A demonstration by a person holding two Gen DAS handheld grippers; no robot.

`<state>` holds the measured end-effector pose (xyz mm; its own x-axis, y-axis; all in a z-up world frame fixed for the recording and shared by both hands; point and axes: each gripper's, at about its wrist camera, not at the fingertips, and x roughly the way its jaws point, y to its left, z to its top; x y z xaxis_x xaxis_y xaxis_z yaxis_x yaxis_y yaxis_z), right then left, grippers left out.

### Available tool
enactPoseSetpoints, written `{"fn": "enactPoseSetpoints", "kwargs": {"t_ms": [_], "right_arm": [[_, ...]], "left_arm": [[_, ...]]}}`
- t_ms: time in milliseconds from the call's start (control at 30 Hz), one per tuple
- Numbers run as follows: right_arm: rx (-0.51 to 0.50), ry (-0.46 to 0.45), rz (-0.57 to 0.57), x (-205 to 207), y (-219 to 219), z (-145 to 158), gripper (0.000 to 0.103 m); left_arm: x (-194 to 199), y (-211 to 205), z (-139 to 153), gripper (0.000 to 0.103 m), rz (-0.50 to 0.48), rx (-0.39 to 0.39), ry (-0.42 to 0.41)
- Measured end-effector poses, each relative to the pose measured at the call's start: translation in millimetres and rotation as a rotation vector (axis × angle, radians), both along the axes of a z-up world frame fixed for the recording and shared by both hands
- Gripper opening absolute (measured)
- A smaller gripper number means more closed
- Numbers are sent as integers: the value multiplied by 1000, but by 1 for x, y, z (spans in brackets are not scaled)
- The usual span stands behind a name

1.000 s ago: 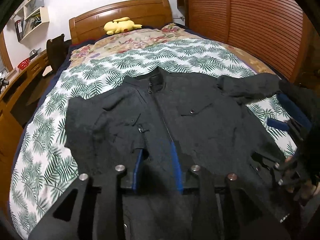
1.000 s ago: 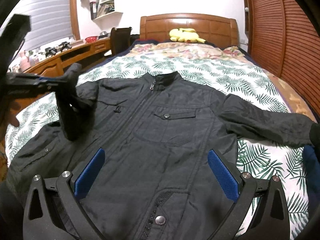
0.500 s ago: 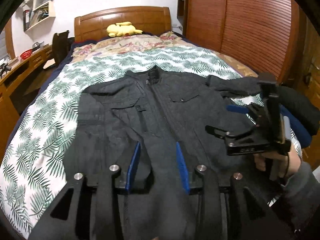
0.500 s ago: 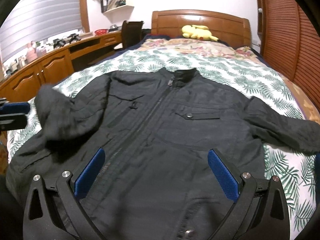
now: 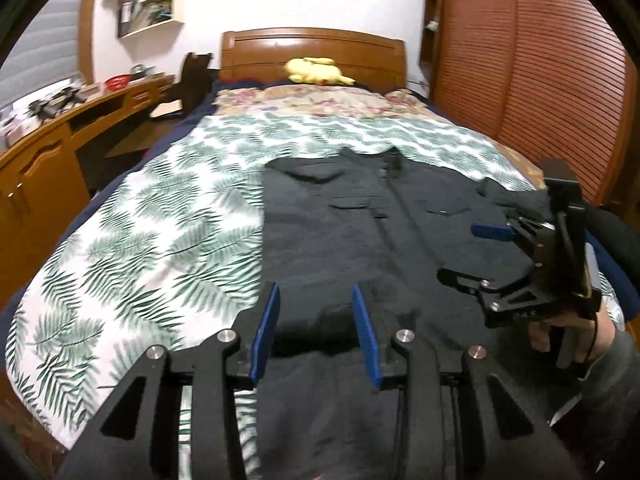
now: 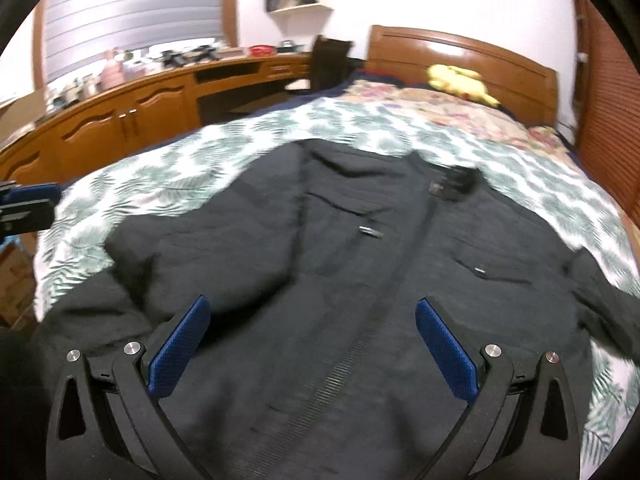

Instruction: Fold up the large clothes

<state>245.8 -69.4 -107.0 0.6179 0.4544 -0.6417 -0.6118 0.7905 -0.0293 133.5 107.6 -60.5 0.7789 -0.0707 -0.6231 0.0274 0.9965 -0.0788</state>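
Observation:
A large black zip jacket [image 5: 360, 236] lies face up on the bed, collar toward the headboard; it also shows in the right wrist view [image 6: 360, 280]. Its left sleeve lies folded over the body, leaving a straight left edge. My left gripper [image 5: 316, 332] hangs over the jacket's lower left part with its jaws partly apart and a fold of black fabric between the blue pads; whether they pinch it I cannot tell. My right gripper [image 6: 312, 344] is wide open and empty above the jacket's lower front. It also shows at the right in the left wrist view [image 5: 492, 256].
The bed has a fern-print cover [image 5: 160, 240] and a wooden headboard [image 5: 312, 52] with a yellow plush toy [image 5: 316, 70]. A wooden desk and cabinets [image 6: 120, 120] run along the left. A slatted wooden wardrobe [image 5: 540, 80] stands at the right.
The left sleeve has been laid over the jacket's body. My left gripper has swung left and back. My right gripper has turned left over the jacket; the view is motion-blurred.

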Motion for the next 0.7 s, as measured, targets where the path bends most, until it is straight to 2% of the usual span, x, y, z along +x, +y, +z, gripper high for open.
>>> {"fn": "enactPoseSetpoints", "kwargs": {"t_ms": [133, 333, 567, 633, 667, 700], "right_arm": [[-23, 8, 92, -7, 42, -3, 103], [-68, 43, 211, -14, 98, -19, 103], [-174, 109, 232, -8, 132, -51, 101], [-195, 108, 235, -6, 135, -53, 97], [-195, 109, 237, -5, 134, -53, 92], [-196, 110, 242, -5, 132, -52, 82]], "left_arm": [[-8, 26, -8, 36, 52, 7, -6], [-15, 57, -21, 36, 112, -23, -8], [-19, 71, -29, 36, 113, -54, -11], [-20, 71, -31, 36, 106, -62, -12], [-20, 69, -32, 36, 103, -59, -13], [-19, 68, -34, 36, 101, -55, -15]]}}
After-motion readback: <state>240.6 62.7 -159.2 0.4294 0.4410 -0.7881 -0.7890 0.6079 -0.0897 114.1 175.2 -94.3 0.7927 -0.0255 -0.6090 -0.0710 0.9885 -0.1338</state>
